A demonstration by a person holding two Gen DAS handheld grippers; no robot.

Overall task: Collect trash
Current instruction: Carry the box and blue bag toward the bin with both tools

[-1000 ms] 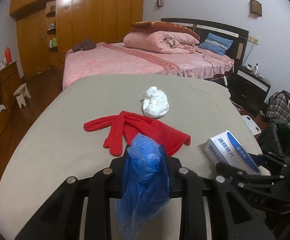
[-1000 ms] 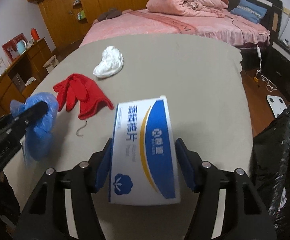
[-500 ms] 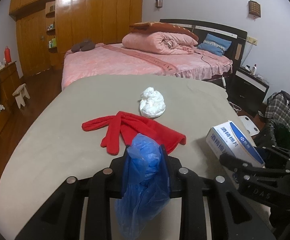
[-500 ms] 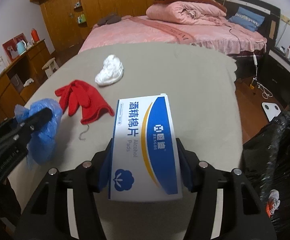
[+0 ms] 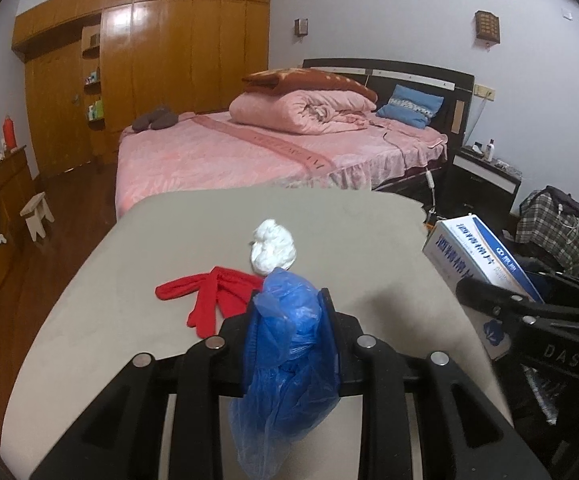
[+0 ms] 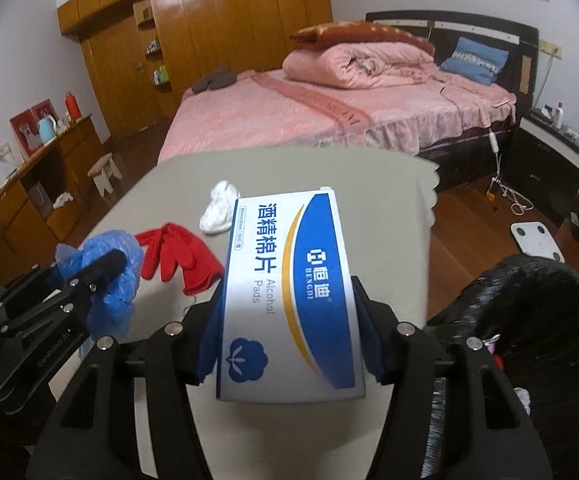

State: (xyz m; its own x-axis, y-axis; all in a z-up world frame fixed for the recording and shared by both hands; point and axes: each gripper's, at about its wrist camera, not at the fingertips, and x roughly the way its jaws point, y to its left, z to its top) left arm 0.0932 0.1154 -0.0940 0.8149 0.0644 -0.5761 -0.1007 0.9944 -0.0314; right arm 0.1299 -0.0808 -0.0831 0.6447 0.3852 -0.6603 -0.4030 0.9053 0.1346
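**Both tools loaded, raised over counter**

A grey counter (image 5: 137, 280) is seen before a pink bed (image 5: 249, 156). A black trash bag (image 6: 529, 320) is seen at the right edge. A white-and-blue alcohol pads box (image 6: 289, 292) is clamped in the right tool (image 6: 287, 328), held clear above the counter; its jaws have just been closing on it. Red gloves (image 5: 209, 296) are laid on the counter, a white crumpled wad (image 5: 273, 248) just beyond. A blue plastic bag (image 5: 289, 344) is pinched in the left tool (image 5: 289, 320), hanging down.
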